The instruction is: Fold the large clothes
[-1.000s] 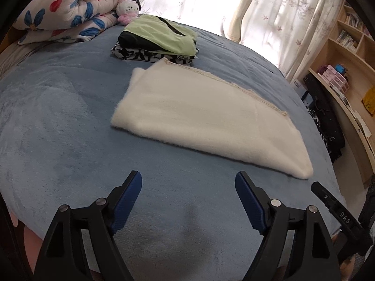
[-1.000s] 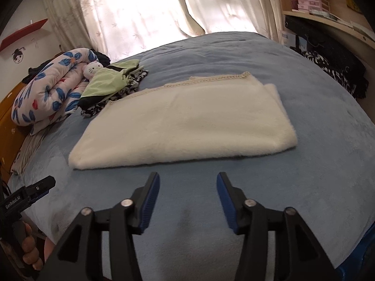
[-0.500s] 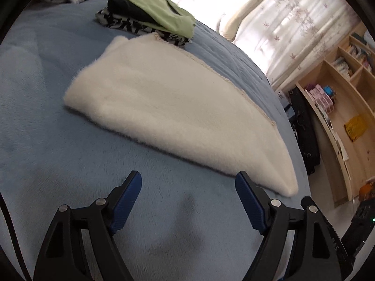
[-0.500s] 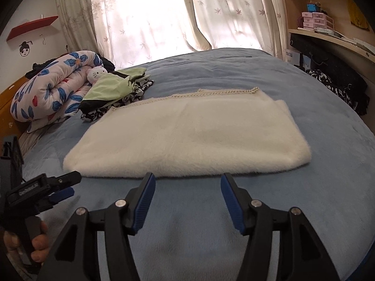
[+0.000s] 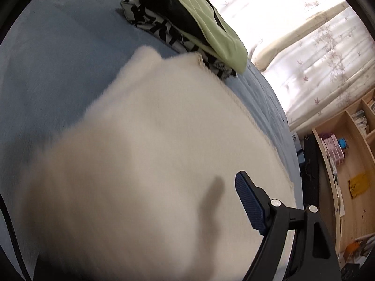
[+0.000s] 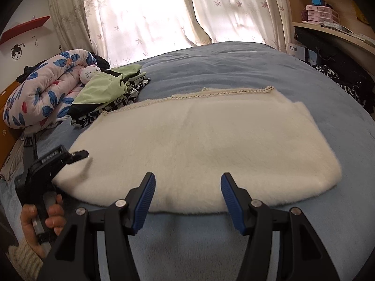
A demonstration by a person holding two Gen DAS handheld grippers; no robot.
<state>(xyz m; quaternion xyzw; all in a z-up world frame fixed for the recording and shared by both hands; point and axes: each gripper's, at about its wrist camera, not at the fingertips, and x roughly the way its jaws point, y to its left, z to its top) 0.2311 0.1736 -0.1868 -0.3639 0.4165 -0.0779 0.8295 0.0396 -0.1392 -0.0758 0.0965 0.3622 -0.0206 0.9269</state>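
— What's behind the blue bed (image 6: 234, 70)?
— Sheer curtains (image 6: 145, 11), brightly backlit by daylight.
— And the sides?
— Wooden shelves (image 6: 328, 23) far right; a red wall shelf (image 6: 25, 27) far left.

folded cream fleece garment (image 6: 199, 147): lies flat across the blue bed (image 6: 246, 70), braided trim along its far edge. right gripper (image 6: 187, 194): jaws wide apart, blue pads just over the garment's near edge. left gripper (image 6: 77, 155): at the garment's left end, held by a hand (image 6: 42, 222); whether its jaws are parted cannot be told. stack of 2 folded clothes (image 6: 110, 96): green on black-and-white, touching the garment's far left corner. floral quilt (image 6: 44, 89) with white plush cat (image 6: 89, 72): beside the stack. curtains (image 6: 164, 11): behind the bed.
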